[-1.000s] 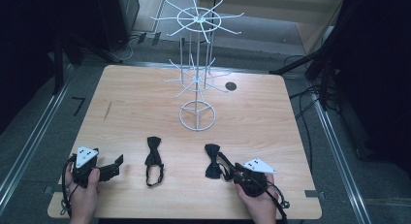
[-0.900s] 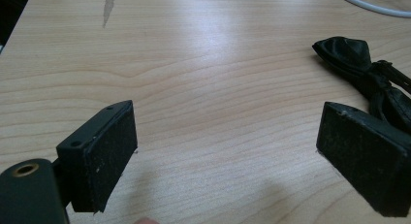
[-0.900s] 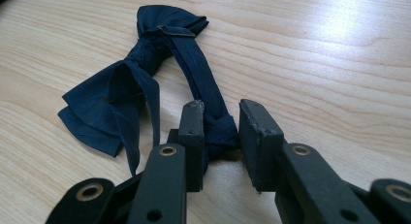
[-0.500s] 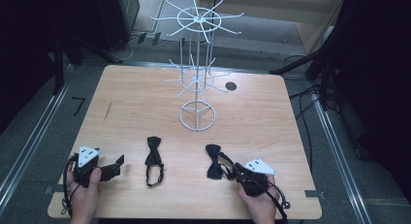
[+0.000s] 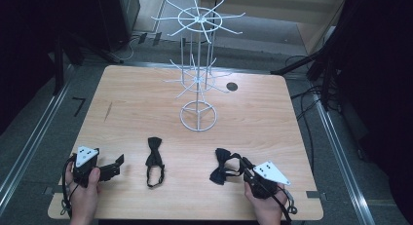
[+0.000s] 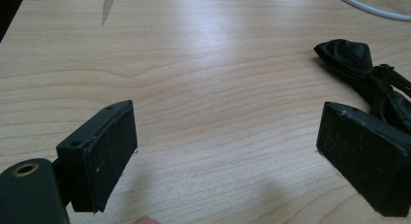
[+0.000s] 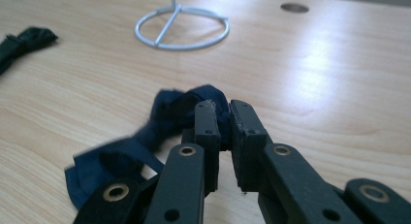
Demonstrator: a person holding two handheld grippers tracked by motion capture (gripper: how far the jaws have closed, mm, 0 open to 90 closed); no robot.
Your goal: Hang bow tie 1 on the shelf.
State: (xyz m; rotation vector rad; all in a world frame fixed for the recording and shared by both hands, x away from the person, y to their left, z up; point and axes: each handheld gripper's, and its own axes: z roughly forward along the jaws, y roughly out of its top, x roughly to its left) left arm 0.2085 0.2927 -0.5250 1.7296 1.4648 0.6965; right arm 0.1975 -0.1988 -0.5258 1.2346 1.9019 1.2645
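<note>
Right hand-held gripper (image 7: 220,120) has its jaws pressed together on the strap of the dark blue bow tie (image 5: 221,165), which lies on the bench (image 5: 272,122) at the near right, just in front of the person's right hand (image 5: 265,205). Left hand-held gripper (image 5: 118,162) rests low at the near left with its jaws spread and nothing between them; the black bow tie (image 5: 155,159) lies just beyond it, apart from both jaws.

Going by size, the bench carries the tall white wire rack (image 5: 197,74), whose ring base stands near the middle and whose hooked arms fan out on two tiers, all of them bare. The step in hand looks like lifting the blue tie toward that rack. To do it well, the pinch should stay firm on the strap rather than the soft bow, and the lift should be slow and straight, so the loop hangs open beneath the jaws and can be slipped over a hook on the lower tier.

No bowl, box or tray is on the bench.
</note>
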